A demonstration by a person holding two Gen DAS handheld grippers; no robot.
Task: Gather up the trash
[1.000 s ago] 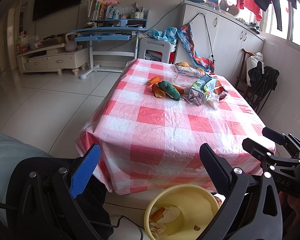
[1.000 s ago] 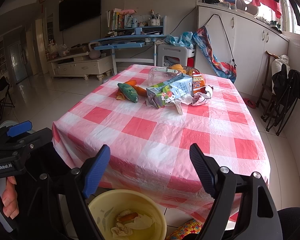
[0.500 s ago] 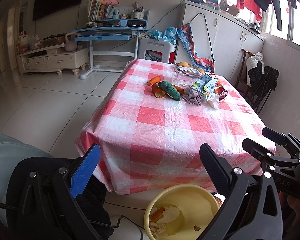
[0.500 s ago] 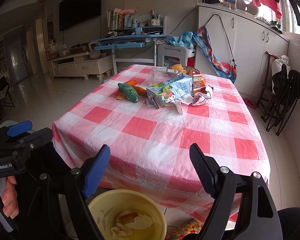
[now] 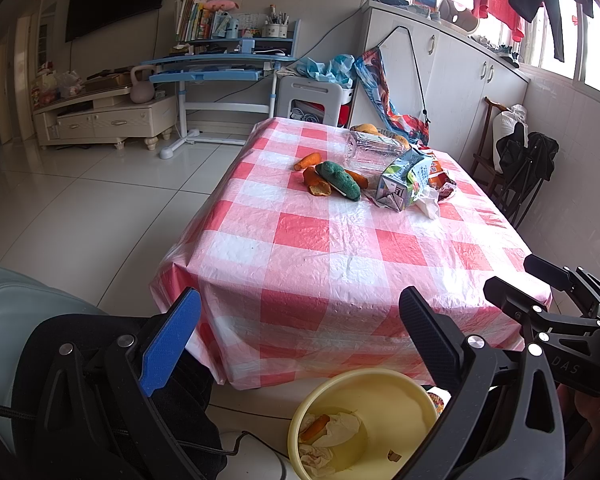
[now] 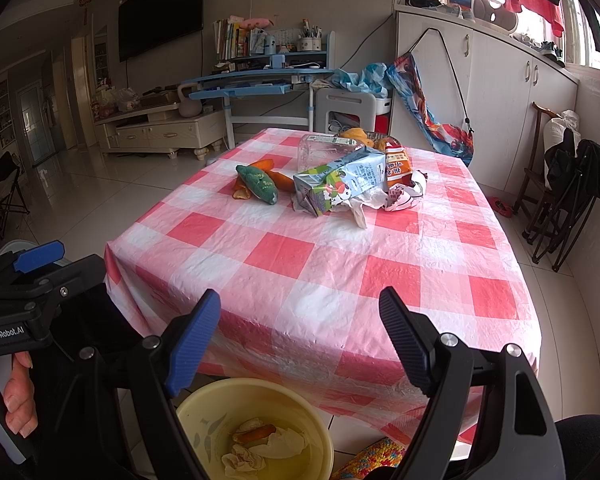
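Nothing has shifted since a moment ago: both grippers hang where they were. The worktop (image 5: pixel 340 248) in its red-checked cloth carries the trash at its far end: a milk carton (image 6: pixel 336 184), a clear bottle (image 5: pixel 374 150), a green sponge (image 5: pixel 338 174), orange peels (image 5: pixel 318 186). Below its near edge, the yellow bin (image 5: pixel 384 396) holds crumpled tissue and peel. The left gripper (image 5: pixel 300 344) and right gripper (image 6: pixel 300 336) both show fingers wide, empty.
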